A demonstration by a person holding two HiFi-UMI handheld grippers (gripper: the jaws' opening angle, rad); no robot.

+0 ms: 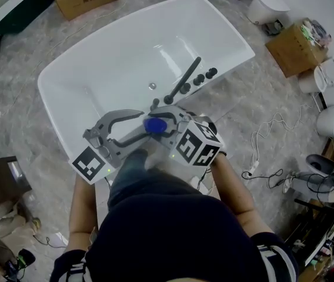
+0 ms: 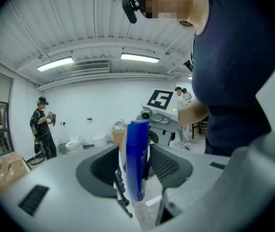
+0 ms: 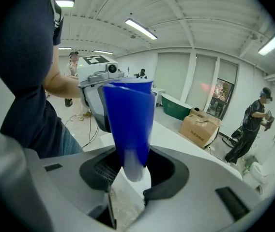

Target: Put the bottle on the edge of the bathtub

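Grey marbled floor (image 1: 20,116) surrounds the white bathtub (image 1: 54,101); the blue bottle (image 1: 155,125) is held in the air above the tub's near end. The right gripper (image 3: 136,168) is clamped on the bottle's white cap end. The left gripper (image 2: 133,153) has its jaws apart, with the bottle between them but not pressed. Draw the left gripper clear first. Then lower the bottle base-down onto a flat stretch of rim, and confirm it stands before releasing.

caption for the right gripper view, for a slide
Right gripper holding a blue bottle by its white cap end, close to the person
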